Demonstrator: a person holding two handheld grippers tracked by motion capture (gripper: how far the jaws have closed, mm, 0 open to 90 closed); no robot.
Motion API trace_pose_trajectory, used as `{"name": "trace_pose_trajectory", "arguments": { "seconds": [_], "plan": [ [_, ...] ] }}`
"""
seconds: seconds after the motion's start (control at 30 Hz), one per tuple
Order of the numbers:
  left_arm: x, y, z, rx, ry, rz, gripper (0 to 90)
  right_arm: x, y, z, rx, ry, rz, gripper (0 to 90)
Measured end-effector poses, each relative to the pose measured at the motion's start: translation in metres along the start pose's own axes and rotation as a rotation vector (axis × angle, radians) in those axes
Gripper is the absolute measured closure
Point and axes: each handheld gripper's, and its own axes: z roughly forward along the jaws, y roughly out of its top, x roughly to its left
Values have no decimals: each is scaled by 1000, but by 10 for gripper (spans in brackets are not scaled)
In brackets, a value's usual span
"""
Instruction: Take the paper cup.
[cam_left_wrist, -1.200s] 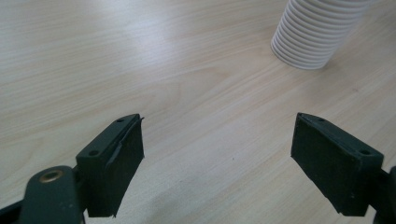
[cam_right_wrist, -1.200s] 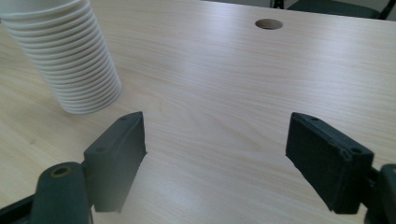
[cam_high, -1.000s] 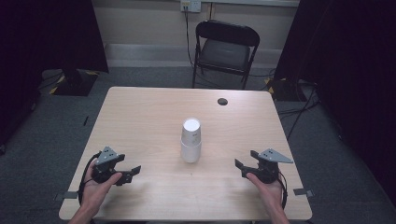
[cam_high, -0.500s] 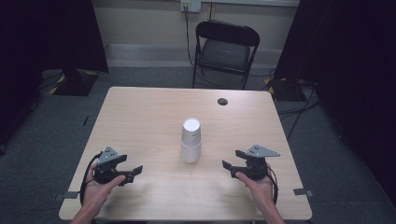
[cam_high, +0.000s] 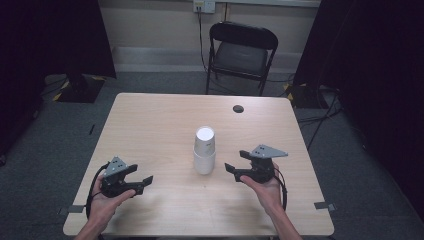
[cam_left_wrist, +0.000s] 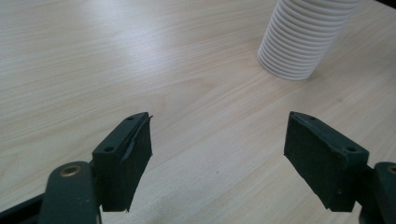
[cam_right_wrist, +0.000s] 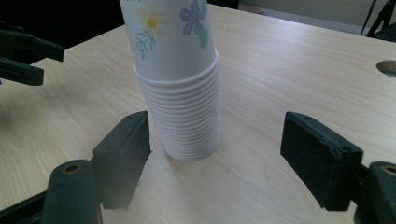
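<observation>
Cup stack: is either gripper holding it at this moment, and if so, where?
Nothing is held. The right gripper is open beside the cup stack, not touching; the left gripper is open, apart.

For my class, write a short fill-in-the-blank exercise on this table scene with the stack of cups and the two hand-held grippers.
1. The stack of paper cups stands ____ on the table.
2. The gripper nearer the stack is the ____ gripper.
3. The left gripper has its jaws ____, with bare table between them.
4. The cup showing its printed side is decorated with ____.

Missing words: upside down; right; open; flowers
</observation>
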Motion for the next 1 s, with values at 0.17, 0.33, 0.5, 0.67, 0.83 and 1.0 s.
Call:
{"name": "trace_pose_trajectory", "arguments": {
  "seconds": [0.17,0.33,0.5,0.67,0.83,1.0],
  "plan": [
    [-3,-1,0,3,15,30,218,2,11,9,5,20,-20,206],
    [-4,-2,-1,-6,21,47,213,5,21,17,-4,36,-35,195],
    [-4,-2,-2,-14,19,40,211,8,30,24,-6,47,-56,188],
    [-6,-2,0,-7,14,46,203,14,42,34,-14,67,-81,185],
    [-7,-2,0,2,6,57,188,17,50,45,-21,95,-106,183],
    [-10,-2,-2,6,-24,89,166,16,57,54,-19,104,-112,173]
  ]
}}
